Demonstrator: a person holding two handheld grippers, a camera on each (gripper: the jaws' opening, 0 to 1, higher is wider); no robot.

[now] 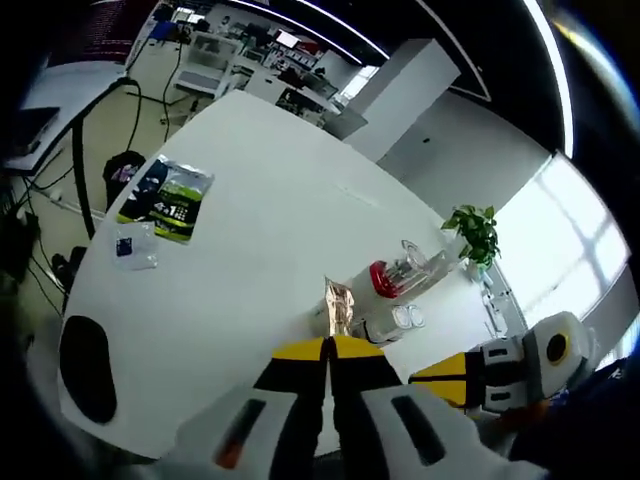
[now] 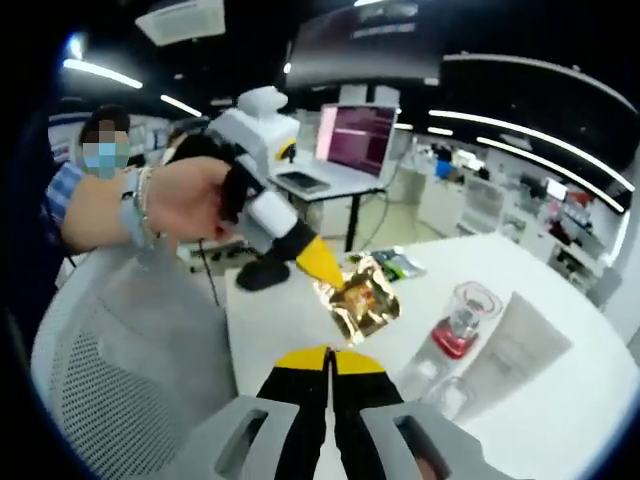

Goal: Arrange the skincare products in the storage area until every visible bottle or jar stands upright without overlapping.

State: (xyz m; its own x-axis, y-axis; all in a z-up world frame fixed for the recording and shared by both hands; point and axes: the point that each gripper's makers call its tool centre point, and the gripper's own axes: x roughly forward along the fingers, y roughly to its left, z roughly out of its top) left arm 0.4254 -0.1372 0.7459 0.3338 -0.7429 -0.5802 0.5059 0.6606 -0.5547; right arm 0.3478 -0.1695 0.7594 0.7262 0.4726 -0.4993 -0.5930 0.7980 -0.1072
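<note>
Left gripper (image 2: 322,268) pinches crinkled gold sachet (image 2: 365,297); right gripper (image 2: 330,358) clenched empty; red-capped bottle (image 2: 462,318) lies flat on table (image 2: 560,400).

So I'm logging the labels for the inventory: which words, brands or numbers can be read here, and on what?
None reads for certain.
Green and black packet: large white print, too blurred to read.
Small blue sachet: print too small.
Gold foil sachet: no legible text.
White tube: no print to be seen.
Monitor: lines of text, too small.
</note>
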